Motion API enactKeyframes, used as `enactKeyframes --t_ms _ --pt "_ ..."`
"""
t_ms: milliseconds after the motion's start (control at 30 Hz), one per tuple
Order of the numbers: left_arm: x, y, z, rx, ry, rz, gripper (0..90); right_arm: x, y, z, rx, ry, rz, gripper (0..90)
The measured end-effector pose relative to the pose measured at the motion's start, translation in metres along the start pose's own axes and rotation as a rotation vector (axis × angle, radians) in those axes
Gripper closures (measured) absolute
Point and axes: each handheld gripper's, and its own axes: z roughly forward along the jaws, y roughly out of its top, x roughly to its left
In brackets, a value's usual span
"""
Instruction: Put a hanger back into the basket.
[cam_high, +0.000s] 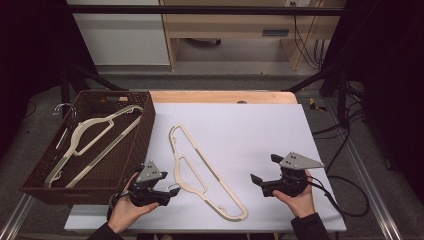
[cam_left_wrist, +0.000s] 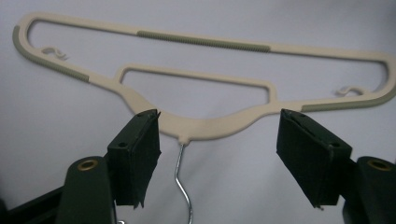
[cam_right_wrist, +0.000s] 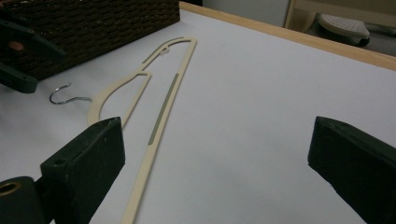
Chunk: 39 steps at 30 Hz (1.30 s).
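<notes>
A cream plastic clothes hanger (cam_high: 200, 170) lies flat on the white surface (cam_high: 260, 135), slanting from near the basket's far corner down toward the near edge, its metal hook (cam_left_wrist: 183, 179) pointing toward the left hand-held gripper (cam_high: 172, 191). That hand-held gripper sits low at the near left, just beside the hanger's neck, and its jaws are spread apart: in the left gripper view they stand on either side of the neck with the hook running down between them, not pressing on it. Grey ribbed grip strips (cam_left_wrist: 203, 40) run along the hanger's long bar and shoulder ends. The right hand-held gripper (cam_high: 264, 172) is held over the bare surface at the near right, well apart from the hanger, with its jaws spread wide and nothing between them; in the right gripper view the hanger stretches away on the left of the jaws. To the left of the hanger a dark woven wicker basket (cam_high: 145, 131) rests on the surface's left edge, its wall close to the left hand-held gripper, and inside it lies a second cream hanger (cam_high: 92, 142) with its metal hook at the far left rim. A wooden edge (cam_high: 220, 96) borders the far side of the white sheet
</notes>
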Motion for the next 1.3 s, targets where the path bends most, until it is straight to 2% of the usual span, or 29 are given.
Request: enactKeyframes --t_ms 300,367,500,567,633,867,1000,1133,1267,1300 --pt "0.009 -0.009 0.02 0.084 0.02 -0.015 45.7 0.001 -0.001 0.004 0.014 0.005 -0.002 4.2" --pt "0.012 -0.01 0.023 0.1 0.034 -0.011 53.1 0.001 -0.001 0.005 0.015 0.007 -0.003 4.3" --pt "0.018 -0.012 0.029 0.122 0.046 -0.021 59.5 0.001 -0.002 0.006 0.021 0.004 -0.004 4.3" --pt "0.016 -0.012 0.03 0.119 0.035 -0.014 64.6 0.002 -0.002 0.006 0.022 0.007 -0.003 4.4" --pt "0.016 -0.012 0.03 0.13 0.042 0.002 65.7 0.002 -0.002 0.006 0.022 0.009 -0.003 4.4" --pt "0.014 -0.014 0.038 0.156 0.051 -0.016 72.3 0.002 -0.002 0.007 0.024 0.011 -0.001 4.4" --pt "0.017 -0.016 0.038 0.143 0.044 -0.049 74.2 0.003 -0.002 0.007 0.024 0.01 -0.003 4.4" --pt "0.015 -0.017 0.039 0.136 0.057 -0.066 75.4 0.003 -0.002 0.006 0.022 0.011 -0.001 4.5" --pt "0.014 -0.018 0.039 0.129 0.065 -0.07 77.7 0.003 -0.001 0.006 0.021 0.014 0.001 4.5" --pt "0.014 -0.017 0.039 0.141 0.065 -0.068 79.5 0.004 -0.001 0.007 0.021 0.013 0.001 4.5"
